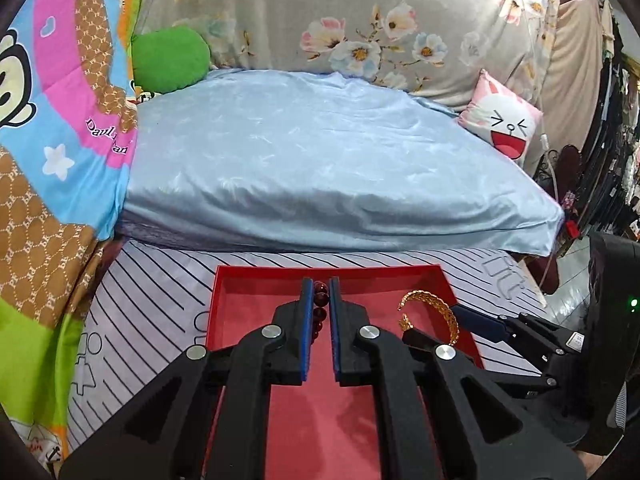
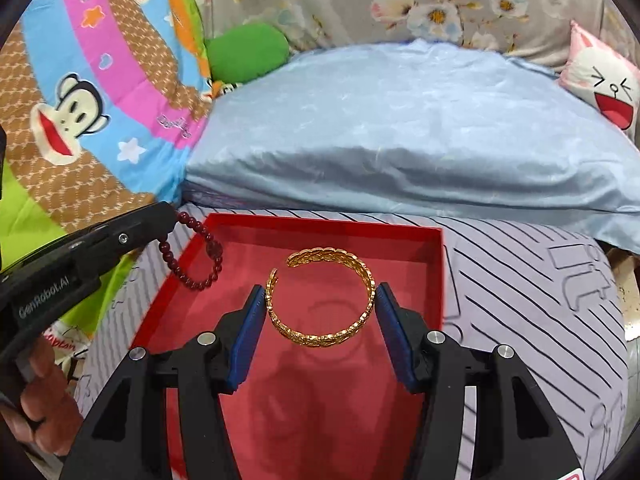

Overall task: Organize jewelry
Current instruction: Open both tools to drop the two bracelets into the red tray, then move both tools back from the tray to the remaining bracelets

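A red tray (image 1: 256, 312) (image 2: 320, 225) lies on the striped bed sheet. My left gripper (image 1: 320, 280) (image 2: 173, 216) is shut on a dark red bead bracelet (image 1: 320, 314). In the right wrist view the bead bracelet (image 2: 188, 278) hangs as a loop over the tray's left rim. My right gripper (image 2: 320, 287) (image 1: 430, 320) is shut on a gold open bangle (image 2: 312, 338) (image 1: 436, 300), with one pad pressing on each side. The bangle is held flat a little above the tray floor and throws a shadow there.
A light blue pillow (image 1: 320, 168) lies just behind the tray. A cartoon monkey blanket (image 2: 80, 112) and a green cushion (image 1: 168, 56) are at the left, and a pink rabbit cushion (image 1: 504, 124) is at the right. A hand (image 2: 44, 412) holds the left gripper.
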Demonstrator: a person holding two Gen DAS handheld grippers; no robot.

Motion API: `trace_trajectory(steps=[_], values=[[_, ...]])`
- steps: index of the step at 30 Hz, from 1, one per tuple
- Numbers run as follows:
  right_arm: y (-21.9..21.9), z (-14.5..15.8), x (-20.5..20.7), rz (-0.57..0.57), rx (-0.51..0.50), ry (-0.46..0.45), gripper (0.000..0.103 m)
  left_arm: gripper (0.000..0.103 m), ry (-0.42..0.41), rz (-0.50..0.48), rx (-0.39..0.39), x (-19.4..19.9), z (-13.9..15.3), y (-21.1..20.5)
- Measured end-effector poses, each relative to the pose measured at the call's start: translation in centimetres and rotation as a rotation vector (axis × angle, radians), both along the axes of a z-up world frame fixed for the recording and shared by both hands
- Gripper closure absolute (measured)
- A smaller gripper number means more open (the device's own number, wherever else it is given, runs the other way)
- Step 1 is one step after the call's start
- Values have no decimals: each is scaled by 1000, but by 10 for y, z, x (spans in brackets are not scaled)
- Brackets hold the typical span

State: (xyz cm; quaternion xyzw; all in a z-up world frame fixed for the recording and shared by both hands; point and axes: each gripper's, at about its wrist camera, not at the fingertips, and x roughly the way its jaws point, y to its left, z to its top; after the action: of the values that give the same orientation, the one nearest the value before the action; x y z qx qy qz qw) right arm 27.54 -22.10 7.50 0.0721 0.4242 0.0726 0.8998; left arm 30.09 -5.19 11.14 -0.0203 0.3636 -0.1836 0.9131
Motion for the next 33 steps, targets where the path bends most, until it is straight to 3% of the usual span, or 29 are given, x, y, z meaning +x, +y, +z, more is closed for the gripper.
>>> trace_trajectory(steps=[8, 21, 23, 24, 26, 33], values=[[0, -30, 35, 9, -57, 102, 49, 95, 48, 31, 37, 33, -30, -6], [4, -39, 49, 20, -116, 153, 46, 94, 76, 66, 100, 41, -57, -5], [6, -37, 47, 19, -125, 142, 42, 86, 83, 69, 98, 40, -59, -3], [7, -36, 46, 14, -136, 136, 41, 74, 82, 79, 95, 40, -59, -1], [8, -35, 43, 6, -152, 125, 40, 59, 62, 99, 102, 39, -57, 2], [6, -34, 34, -21, -138, 116, 39, 58, 66, 107, 105, 40, -60, 7]])
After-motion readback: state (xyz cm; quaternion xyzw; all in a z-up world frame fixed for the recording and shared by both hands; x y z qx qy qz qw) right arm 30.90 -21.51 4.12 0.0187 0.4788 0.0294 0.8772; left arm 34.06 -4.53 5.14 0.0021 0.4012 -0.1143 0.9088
